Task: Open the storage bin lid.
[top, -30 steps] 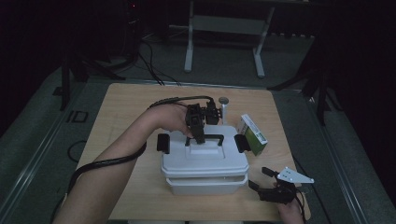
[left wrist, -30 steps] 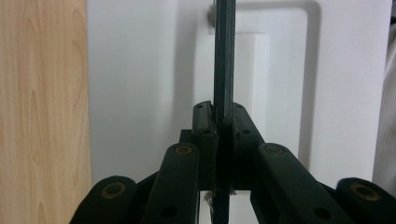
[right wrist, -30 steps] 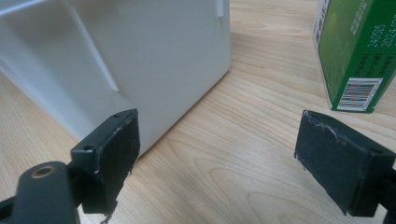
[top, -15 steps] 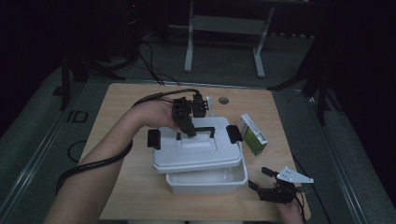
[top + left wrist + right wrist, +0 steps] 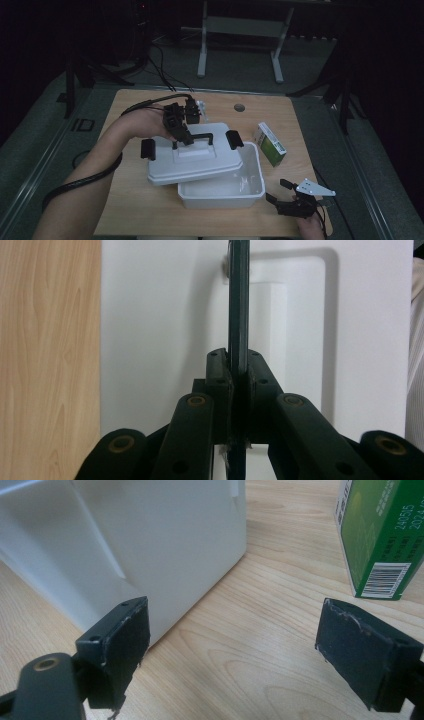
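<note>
Lid (image 5: 195,159) off, clamped by its handle (image 5: 194,138) in left hand-held gripper (image 5: 181,135), hanging left over box (image 5: 227,191) on desk (image 5: 125,210); right hand-held gripper (image 5: 286,196) idle, wide; lid not yet set down.

place: lab/studio | evid: dark rm, wood table (image 5: 150,210), metal stand legs (image 5: 240,45), floor cables (image 5: 160,70)

One white lid (image 5: 195,162), one white tub (image 5: 225,192), one green carton (image 5: 270,145), two claws.
</note>
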`<state>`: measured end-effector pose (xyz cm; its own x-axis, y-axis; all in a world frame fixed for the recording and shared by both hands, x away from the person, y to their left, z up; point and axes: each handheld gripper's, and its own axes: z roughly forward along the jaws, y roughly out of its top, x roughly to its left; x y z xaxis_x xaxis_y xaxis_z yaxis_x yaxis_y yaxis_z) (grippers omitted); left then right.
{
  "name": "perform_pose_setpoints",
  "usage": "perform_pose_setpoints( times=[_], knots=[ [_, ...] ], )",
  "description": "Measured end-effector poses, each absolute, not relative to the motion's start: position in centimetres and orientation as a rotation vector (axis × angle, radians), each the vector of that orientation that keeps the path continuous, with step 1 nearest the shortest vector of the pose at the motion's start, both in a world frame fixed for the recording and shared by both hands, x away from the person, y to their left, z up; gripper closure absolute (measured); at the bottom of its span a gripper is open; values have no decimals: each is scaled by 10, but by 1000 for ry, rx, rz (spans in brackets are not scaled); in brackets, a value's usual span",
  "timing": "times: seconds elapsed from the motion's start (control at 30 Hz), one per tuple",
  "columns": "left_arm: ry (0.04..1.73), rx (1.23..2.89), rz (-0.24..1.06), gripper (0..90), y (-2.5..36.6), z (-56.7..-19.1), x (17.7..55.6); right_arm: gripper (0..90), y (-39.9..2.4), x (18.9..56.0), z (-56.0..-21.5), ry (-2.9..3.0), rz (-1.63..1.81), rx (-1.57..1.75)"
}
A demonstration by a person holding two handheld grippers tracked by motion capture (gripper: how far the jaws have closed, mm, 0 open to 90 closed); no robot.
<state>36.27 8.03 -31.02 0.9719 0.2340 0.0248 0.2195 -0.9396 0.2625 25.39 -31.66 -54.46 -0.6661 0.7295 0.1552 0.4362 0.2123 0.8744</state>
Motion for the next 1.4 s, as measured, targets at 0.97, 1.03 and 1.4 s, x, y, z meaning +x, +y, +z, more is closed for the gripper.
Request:
perform_pose_setpoints(
  times=[0.97,1.03,1.4],
  knots=[
    [546,2753,122,841,198,-316,334,137,-315,255,-544,2206,1411,1108],
    [566,2742,111,841,206,-318,333,137,-315,255,-544,2203,1414,1107],
    [639,2707,118,841,240,-330,327,137,-315,255,-545,2204,1413,1104]
  ],
)
